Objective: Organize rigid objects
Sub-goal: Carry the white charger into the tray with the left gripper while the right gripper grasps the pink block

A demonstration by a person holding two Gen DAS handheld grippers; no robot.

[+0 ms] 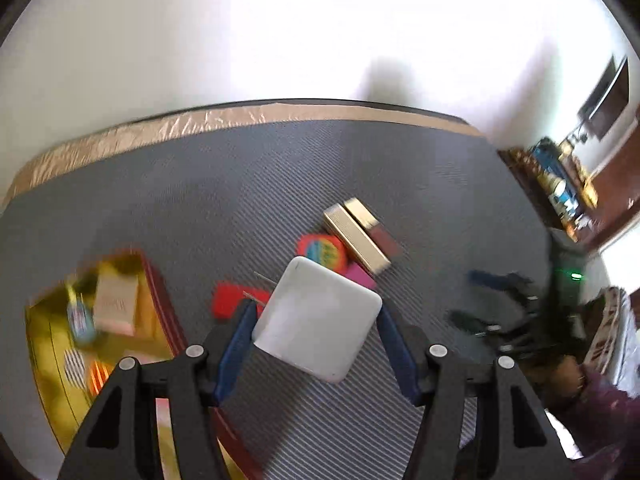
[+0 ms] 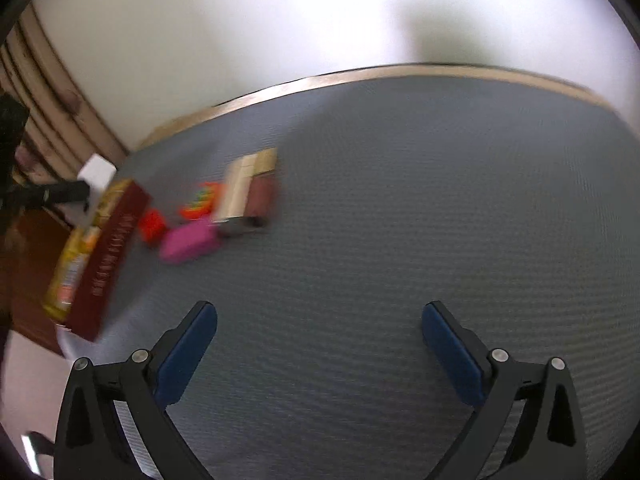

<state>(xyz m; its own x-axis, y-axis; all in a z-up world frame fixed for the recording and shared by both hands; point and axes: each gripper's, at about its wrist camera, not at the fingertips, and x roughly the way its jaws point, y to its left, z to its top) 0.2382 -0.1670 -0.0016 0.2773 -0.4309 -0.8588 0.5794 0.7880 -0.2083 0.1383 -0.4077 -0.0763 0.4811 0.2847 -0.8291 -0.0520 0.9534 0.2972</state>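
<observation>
From the left wrist view, the left gripper point(image 1: 316, 316) pinches a flat white square box with rounded corners point(image 1: 318, 318) between its blue pads point(image 1: 240, 332), holding it tilted above the grey ribbed mat point(image 1: 200, 184). The box is plain and smooth, with no marking visible. Below it, partly hidden, lie a red-rimmed round disc with a colourful face point(image 1: 320, 249), a pink block point(image 1: 360, 276) and a small red piece point(image 1: 228, 298); a long gold box point(image 1: 356, 238) sits beside a gold-and-maroon box point(image 1: 374, 226). At left, a maroon-walled open box with yellow lining point(image 1: 156, 296) holds blurred items (none can be made out clearly).

From the right wrist view, the right gripper point(image 2: 320, 344) has its jaws spread wide over bare mat, nothing between them. The same pile appears smeared by blur, and the white box shows at the far left edge.
</observation>
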